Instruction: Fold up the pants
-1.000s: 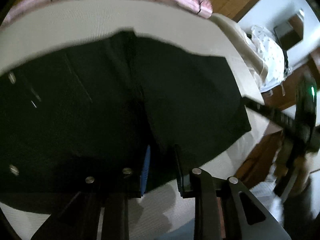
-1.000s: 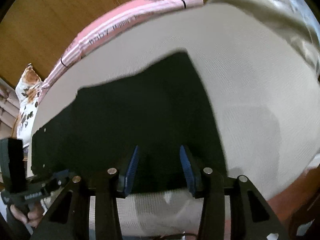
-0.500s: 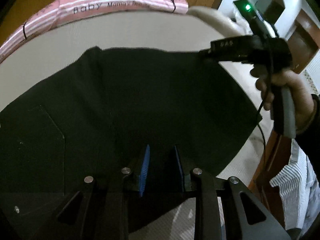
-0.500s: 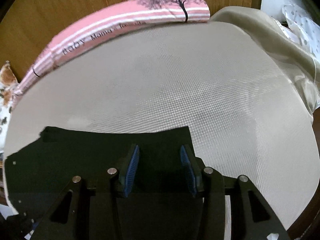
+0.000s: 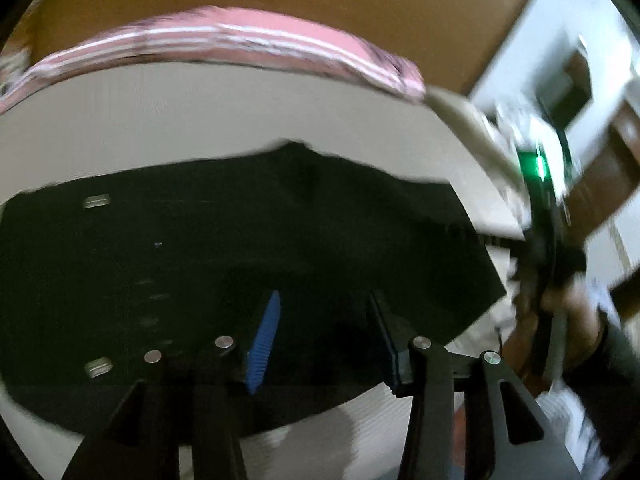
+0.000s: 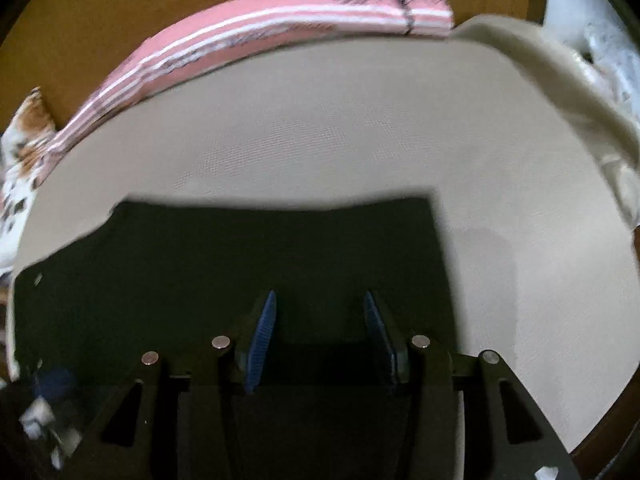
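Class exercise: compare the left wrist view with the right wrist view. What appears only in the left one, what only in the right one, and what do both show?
Only the left wrist view shows the right gripper with its green light, blurred, in a hand, a white wall with a dark opening, and the left gripper, its jaws opening with no cloth pinched.

Only the right wrist view shows a brown-and-white patterned cloth and the right gripper's blue pads standing apart.

Both show the black pants lying flat on the beige bed sheet and the pink striped pillow.
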`<state>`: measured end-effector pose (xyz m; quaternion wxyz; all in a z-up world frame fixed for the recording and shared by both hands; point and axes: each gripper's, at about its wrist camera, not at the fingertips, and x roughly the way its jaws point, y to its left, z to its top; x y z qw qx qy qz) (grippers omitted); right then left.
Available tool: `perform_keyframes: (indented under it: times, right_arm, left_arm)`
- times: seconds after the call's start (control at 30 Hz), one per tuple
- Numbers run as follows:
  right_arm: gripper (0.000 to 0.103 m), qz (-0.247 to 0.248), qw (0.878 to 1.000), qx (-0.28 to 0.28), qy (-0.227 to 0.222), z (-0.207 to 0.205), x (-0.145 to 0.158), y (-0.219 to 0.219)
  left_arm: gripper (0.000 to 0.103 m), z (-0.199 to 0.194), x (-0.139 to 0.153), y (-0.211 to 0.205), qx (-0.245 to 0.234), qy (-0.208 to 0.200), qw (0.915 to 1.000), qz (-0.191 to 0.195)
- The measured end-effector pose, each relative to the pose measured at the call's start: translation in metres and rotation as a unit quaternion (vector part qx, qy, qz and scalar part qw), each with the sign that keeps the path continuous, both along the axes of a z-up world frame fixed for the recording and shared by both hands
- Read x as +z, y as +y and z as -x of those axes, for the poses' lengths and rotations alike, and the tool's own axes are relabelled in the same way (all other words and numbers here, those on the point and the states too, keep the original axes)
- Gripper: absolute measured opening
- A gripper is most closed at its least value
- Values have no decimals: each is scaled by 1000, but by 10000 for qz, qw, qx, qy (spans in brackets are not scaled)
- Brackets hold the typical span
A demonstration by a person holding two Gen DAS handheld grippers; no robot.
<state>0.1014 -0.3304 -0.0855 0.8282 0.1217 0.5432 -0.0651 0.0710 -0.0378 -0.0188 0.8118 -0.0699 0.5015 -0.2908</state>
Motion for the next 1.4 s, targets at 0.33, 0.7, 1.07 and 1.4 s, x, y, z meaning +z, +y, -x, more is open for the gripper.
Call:
perform_keyframes:
  times: [0.33,0.7,1.07,1.4]
  right_arm:
    - [47,-698,9946,769,-19,23,-1,106]
    - [54,-1725,9750,1401,86,29,1,186]
    - [54,-1635,9781,1287,-55,30,17,181]
    - [54,-1600,9797,1208,-50,26,18,183]
  left_arm:
    - [48,33,20,129,1288,127,9898,594]
    - [56,47,-14,175,1904,717,9705,1296]
    - [67,32,-51,196,2375,1062,9491,1777]
    - [74,13,-66,201,2437,737,9462,1999]
